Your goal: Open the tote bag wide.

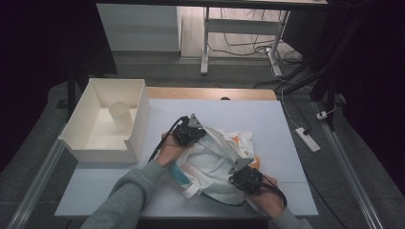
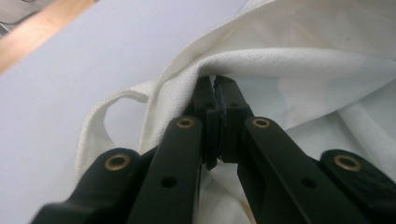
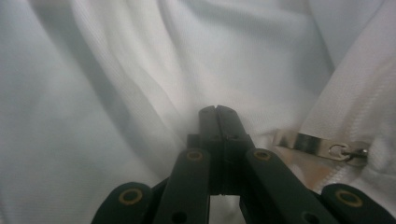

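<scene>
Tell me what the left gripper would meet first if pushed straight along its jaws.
The left gripper would meet the crumpled white fabric bag at once: its shut tips already sit under a fold of that cloth.

White open box [image 1: 83, 138] at table's left, pale cup [image 1: 120, 114] upright inside, power strip [image 1: 307, 139] on floor

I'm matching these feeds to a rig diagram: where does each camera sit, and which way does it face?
High view: above the person's side, facing forward and down on the table; forearms and both tongs show.
Left gripper view: rides the left tongs, shut on the white bag.
Right gripper view: rides the right tongs, shut, against the bag.
All share the bag.
</scene>
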A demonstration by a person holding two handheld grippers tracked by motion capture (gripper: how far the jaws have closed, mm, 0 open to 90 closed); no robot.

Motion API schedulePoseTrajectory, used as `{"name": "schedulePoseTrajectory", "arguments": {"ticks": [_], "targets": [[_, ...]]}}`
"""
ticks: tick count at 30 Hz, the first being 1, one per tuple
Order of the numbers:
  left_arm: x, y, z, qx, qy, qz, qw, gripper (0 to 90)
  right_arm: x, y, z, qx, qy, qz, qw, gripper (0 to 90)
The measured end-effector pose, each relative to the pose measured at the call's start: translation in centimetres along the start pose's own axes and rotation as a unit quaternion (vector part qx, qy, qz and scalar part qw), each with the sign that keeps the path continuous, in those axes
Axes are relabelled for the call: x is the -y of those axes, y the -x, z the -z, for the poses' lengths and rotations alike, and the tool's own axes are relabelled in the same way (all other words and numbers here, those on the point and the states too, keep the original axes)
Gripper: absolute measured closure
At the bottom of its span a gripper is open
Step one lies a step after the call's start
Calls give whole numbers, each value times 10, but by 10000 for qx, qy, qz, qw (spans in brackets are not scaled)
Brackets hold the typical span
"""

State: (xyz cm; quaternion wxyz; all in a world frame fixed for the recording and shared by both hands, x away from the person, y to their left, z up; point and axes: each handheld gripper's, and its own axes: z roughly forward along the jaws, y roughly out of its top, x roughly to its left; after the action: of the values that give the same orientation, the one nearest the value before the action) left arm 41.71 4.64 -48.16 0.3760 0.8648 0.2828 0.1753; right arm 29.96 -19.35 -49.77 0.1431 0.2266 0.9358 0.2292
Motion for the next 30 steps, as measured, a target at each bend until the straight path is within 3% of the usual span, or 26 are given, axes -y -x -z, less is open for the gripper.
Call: {"name": "schedulePoseTrajectory", "arguments": {"ticks": [4, 9, 17, 19, 22, 25, 30], "targets": [[-11, -10, -10, 18, -57, -73, 10000, 882, -3, 4, -1, 4, 139, -67, 9999, 900], [-19, -12, -19, -8, -154, -215, 9997, 882, -3, 10, -5, -51, 251, -134, 9996, 900], [-16, -14, -15, 242, -186, -118, 9995, 853, -2, 12, -4, -215, 471, -223, 9984, 900], [-17, -11, -11, 323, -152, -137, 9993, 775, -4, 13, -1, -334, 642, -270, 9970, 900], [-19, -3, -1, 417, -149, -187, 9988, 603, -10, 17, 6, -332, 924, -253, 9949, 900], [-20, 1, 11, 537, -56, -77, 9985, 501, -18, 25, 12, -382, 1178, -243, 9920, 898], [-14, 3, 35, 650, 188, 248, 9974, 422, -32, 41, 16, -329, 1467, -315, 9881, 737]]}}
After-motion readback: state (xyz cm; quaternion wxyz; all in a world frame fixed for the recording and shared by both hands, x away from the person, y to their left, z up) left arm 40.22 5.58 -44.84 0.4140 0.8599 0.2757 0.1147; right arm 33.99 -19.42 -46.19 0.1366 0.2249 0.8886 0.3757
